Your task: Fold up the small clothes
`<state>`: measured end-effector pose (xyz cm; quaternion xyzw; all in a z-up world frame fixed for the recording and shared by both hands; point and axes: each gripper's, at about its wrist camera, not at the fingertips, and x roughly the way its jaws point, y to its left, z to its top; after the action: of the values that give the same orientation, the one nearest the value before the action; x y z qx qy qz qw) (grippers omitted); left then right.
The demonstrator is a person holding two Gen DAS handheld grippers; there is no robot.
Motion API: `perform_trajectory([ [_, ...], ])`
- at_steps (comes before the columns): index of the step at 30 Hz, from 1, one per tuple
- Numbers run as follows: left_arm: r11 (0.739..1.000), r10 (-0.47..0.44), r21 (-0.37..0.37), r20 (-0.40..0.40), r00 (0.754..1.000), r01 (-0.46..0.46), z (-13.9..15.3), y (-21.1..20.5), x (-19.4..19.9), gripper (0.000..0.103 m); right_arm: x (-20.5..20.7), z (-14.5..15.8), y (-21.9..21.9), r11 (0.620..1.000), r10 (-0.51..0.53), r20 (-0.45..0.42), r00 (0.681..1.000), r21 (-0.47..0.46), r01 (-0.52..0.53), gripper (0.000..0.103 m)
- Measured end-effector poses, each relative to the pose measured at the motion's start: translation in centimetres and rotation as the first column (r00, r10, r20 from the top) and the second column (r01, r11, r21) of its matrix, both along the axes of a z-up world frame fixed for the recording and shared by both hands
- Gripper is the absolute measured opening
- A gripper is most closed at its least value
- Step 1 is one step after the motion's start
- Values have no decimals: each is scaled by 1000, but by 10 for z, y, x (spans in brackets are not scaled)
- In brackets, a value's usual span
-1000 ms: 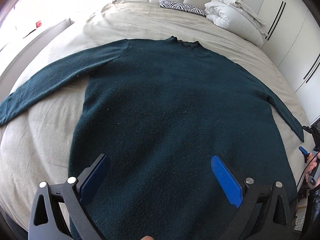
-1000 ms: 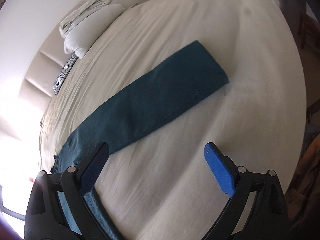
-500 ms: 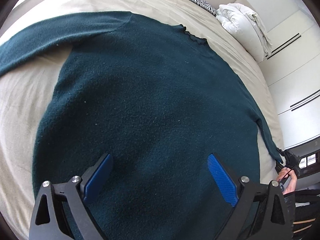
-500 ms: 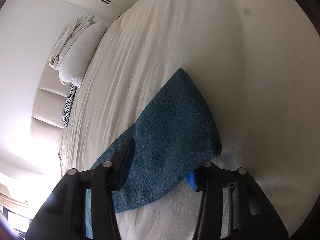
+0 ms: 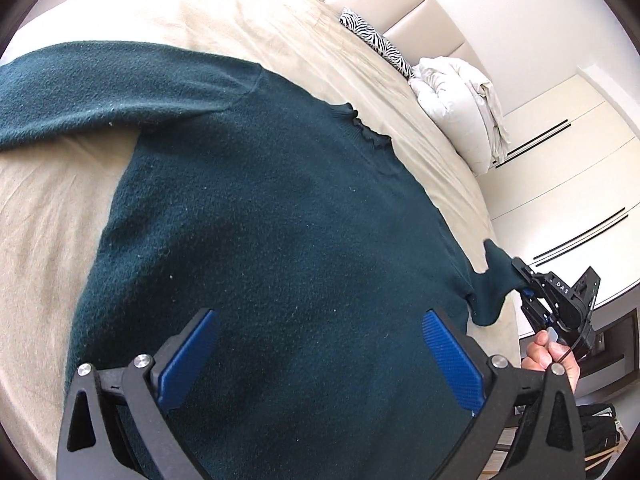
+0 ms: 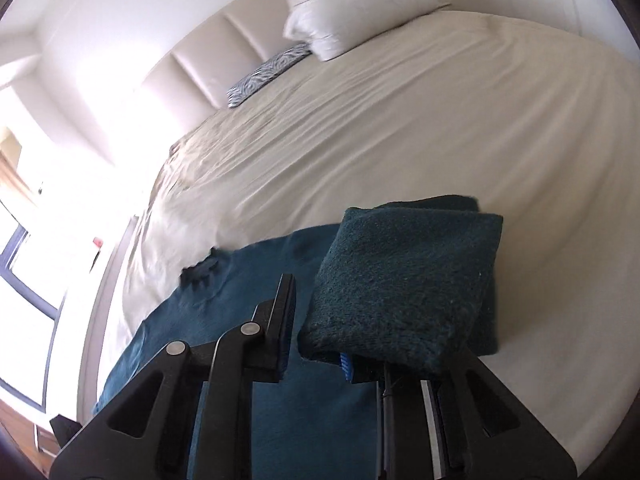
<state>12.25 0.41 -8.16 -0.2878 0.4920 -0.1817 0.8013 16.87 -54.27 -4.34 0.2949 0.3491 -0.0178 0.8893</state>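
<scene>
A dark green sweater lies flat on the beige bed, its left sleeve stretched out to the left. My left gripper is open and empty, hovering over the sweater's lower body. My right gripper is shut on the right sleeve cuff and holds it lifted and doubled back toward the body. It also shows in the left wrist view at the right bed edge, gripping the sleeve end.
A white pillow and folded duvet and a zebra-print cushion lie at the padded headboard. White wardrobe doors stand right of the bed. A window is on the far side.
My right gripper closed on the right sleeve cuff and lifted it inward toward the sweater body. My left gripper moved lower and nearer over the sweater, staying open.
</scene>
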Motion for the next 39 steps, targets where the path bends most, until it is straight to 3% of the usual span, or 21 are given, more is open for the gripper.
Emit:
perform_trajectory([
  [3, 999, -3, -35, -68, 998, 1, -5, 7, 9, 103, 22, -12, 60, 995, 98, -30, 995, -10, -99, 18],
  [8, 998, 4, -63, -52, 999, -7, -4, 10, 18, 103, 28, -49, 137, 980, 197, -89, 976, 5, -198, 19],
  [12, 996, -24, -88, -54, 998, 19, -4, 0, 29, 103, 3, -72, 202, 949, 257, -152, 954, -145, -279, 22],
  [15, 992, -49, -117, -65, 997, 41, -7, -15, 39, 103, -12, -84, 201, 958, 259, -148, 954, -87, -274, 22],
  [17, 988, -73, -143, -74, 995, 61, -9, -29, 49, 103, -38, -88, 196, 966, 248, -115, 962, -42, -254, 27],
  [20, 987, -106, -128, -57, 993, 98, -7, -55, 65, 103, -59, -86, 175, 977, 210, -69, 975, 33, -209, 47],
  [23, 985, -136, -111, -49, 989, 130, -7, -84, 87, 98, -79, -86, 145, 984, 146, -41, 988, 105, -141, 49],
  [25, 983, -169, -86, -54, 984, 164, -8, -105, 101, 83, -91, -91, 120, 977, 95, -35, 995, 195, -86, 49],
  [27, 978, -204, -53, -65, 977, 201, -12, -125, 114, 73, -99, -97, 97, 960, 55, -36, 998, 276, -43, 49],
  [32, 974, -223, 13, -89, 971, 225, -27, -155, 137, 55, -106, -110, 65, 943, 3, -44, 999, 331, 12, 49],
  [34, 973, -217, 62, -85, 972, 223, -26, -160, 142, 27, -109, -116, 57, 937, -6, -54, 999, 349, 24, 49],
  [36, 969, -226, 84, -86, 970, 234, -27, -161, 144, 9, -112, -121, 50, 934, -11, -59, 998, 355, 31, 49],
  [39, 967, -234, 89, -57, 971, 238, -23, -156, 144, 9, -111, -122, 40, 931, -18, -62, 998, 363, 40, 49],
])
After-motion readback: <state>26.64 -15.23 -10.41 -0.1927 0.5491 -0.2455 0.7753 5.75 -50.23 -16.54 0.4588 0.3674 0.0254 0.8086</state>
